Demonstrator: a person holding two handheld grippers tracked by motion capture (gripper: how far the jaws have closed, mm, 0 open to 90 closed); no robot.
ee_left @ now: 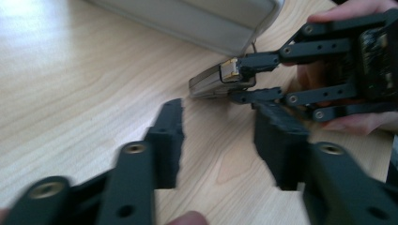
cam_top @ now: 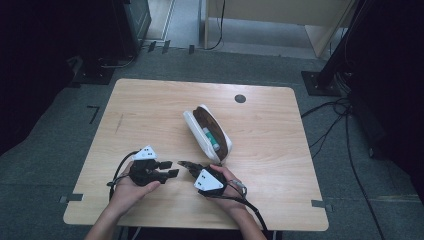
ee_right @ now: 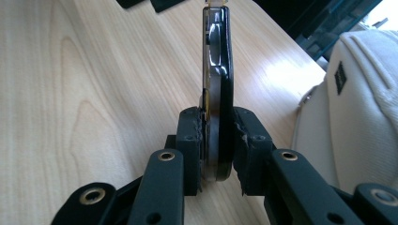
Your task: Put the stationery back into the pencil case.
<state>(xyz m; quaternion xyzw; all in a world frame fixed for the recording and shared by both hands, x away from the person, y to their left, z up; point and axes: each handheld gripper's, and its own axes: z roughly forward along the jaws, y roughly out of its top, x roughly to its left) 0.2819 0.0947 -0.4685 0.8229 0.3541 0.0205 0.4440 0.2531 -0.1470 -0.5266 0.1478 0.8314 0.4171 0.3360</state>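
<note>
The right hand-held gripper [ee_right: 217, 140] is pinching a slim black-and-silver clip-like thing [ee_right: 217, 70] edge-on, just beside the white pouch [cam_top: 200, 131]; the left hand-held gripper [ee_left: 218, 140] is standing half open, empty.

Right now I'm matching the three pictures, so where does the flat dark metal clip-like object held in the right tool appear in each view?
High view: the flat dark metal object lies low centre, at the right tool tip.
Left gripper view: upper middle, pinched by the far tool.
Right gripper view: centre, upright between the jaws.
Shared landmark: the white zip pouch just beyond it.
</note>
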